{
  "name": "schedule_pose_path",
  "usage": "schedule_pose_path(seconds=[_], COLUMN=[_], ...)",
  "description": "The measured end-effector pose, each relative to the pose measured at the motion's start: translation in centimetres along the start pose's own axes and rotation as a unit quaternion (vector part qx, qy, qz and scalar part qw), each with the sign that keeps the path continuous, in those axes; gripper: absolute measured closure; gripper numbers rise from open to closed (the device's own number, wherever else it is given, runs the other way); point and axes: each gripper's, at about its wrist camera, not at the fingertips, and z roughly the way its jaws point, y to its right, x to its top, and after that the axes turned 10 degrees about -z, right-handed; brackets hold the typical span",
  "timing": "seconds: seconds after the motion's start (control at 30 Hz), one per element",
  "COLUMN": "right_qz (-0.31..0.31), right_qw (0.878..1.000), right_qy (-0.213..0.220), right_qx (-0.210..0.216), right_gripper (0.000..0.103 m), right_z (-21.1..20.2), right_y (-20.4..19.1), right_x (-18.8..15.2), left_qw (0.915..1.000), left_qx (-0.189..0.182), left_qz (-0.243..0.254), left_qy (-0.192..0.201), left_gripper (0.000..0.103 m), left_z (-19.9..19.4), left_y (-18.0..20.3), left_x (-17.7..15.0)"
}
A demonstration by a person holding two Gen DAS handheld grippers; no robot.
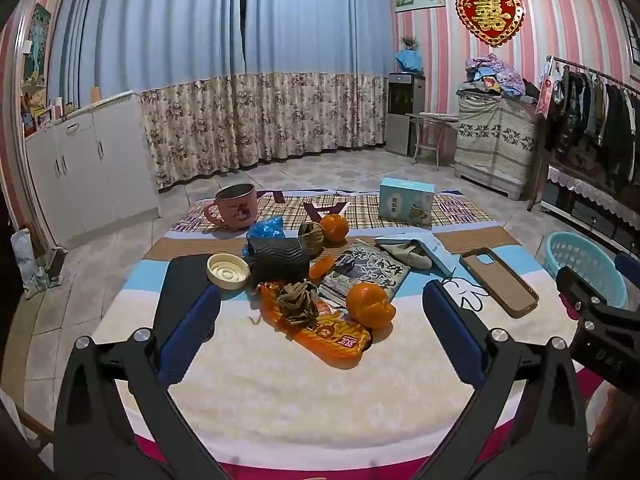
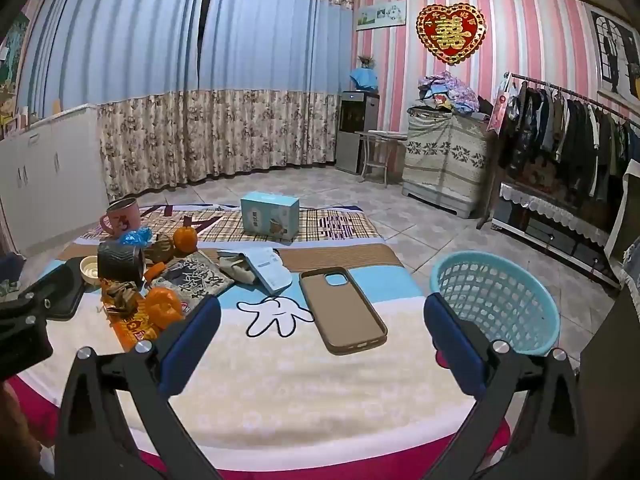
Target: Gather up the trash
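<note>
An orange snack wrapper (image 1: 320, 330) lies on the blanket-covered table with a crumpled brown paper wad (image 1: 298, 300) on it and a tangerine (image 1: 370, 304) beside it. A blue plastic wad (image 1: 266, 230), a second brown wad (image 1: 311, 236) and orange peel (image 1: 321, 267) lie farther back. My left gripper (image 1: 320, 320) is open and empty, just short of the wrapper. My right gripper (image 2: 322, 328) is open and empty, near a brown phone case (image 2: 342, 308). A light blue basket (image 2: 496, 304) stands on the floor to the right of the table.
A pink mug (image 1: 236, 208), a black ribbed cylinder (image 1: 278, 256), a cream lid (image 1: 227, 271), a black case (image 1: 182, 292), a printed pouch (image 1: 366, 270), a second tangerine (image 1: 334, 227), an open flat box (image 1: 416, 250) and a blue carton (image 1: 406, 200) stand on the table.
</note>
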Motion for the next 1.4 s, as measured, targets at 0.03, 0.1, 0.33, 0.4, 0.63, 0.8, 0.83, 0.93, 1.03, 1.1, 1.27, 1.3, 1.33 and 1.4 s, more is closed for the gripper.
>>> schedule_pose_path(seconds=[0.03,0.1,0.33,0.4,0.63,0.8,0.83,0.93,1.03,1.1,1.27,1.3,1.33,1.4], right_qz=[0.000,0.000,-0.001,0.000,0.000,0.000,0.000,0.000,0.000,0.000,0.000,0.000,0.001,0.001], right_qw=[1.000,1.000,1.000,1.000,1.000,1.000,1.000,1.000,1.000,1.000,1.000,1.000,1.000,1.000], right_qy=[0.001,-0.001,0.001,0.001,0.001,0.001,0.001,0.000,0.000,0.002,0.001,0.001,0.001,0.003], right_qx=[0.001,0.002,0.007,0.009,0.009,0.008,0.008,0.009,0.009,0.009,0.009,0.009,0.009,0.008], right_gripper=[0.004,0.004,0.004,0.004,0.004,0.004,0.004,0.004,0.004,0.004,0.004,0.004,0.004,0.004], right_z=[-0.16,-0.25,0.31,0.31,0.28,0.22,0.23,0.24,0.20,0.16,0.21,0.20,0.15,0.15], right_y=[-0.11,-0.17,0.00,0.05,-0.01,0.00,0.01,0.09,0.06,0.05,0.02,0.02,0.03,-0.01], right_x=[-0.05,0.03,-0.25,-0.28,-0.25,-0.21,-0.23,-0.21,-0.22,-0.23,-0.15,-0.12,-0.12,-0.15], left_qw=[1.0000,1.0000,1.0000,1.0000,1.0000,1.0000,1.0000,1.0000,1.0000,1.0000,1.0000,1.0000,1.0000,1.0000], left_qx=[0.000,0.000,0.001,0.001,0.003,0.003,0.003,0.003,0.003,0.003,0.003,0.004,0.004,0.004], left_qz=[0.000,0.000,0.002,0.001,0.003,0.004,0.004,0.004,0.005,0.005,0.005,0.005,0.005,0.006], left_qy=[0.000,0.000,0.002,0.002,0.003,0.004,0.004,0.003,0.004,0.004,0.004,0.004,0.004,0.004], left_gripper=[0.005,0.005,0.005,0.005,0.005,0.005,0.005,0.005,0.005,0.005,0.005,0.005,0.005,0.005], left_z=[-0.01,0.33,0.51,0.51,0.47,0.44,0.44,0.46,0.42,0.42,0.40,0.40,0.40,0.39], left_y=[-0.03,-0.16,-0.25,-0.24,-0.16,-0.09,-0.09,-0.09,-0.03,-0.02,0.01,0.01,0.02,0.03], left_x=[0.05,-0.08,-0.11,-0.14,-0.16,-0.20,-0.20,-0.14,-0.20,-0.23,-0.23,-0.23,-0.21,-0.23])
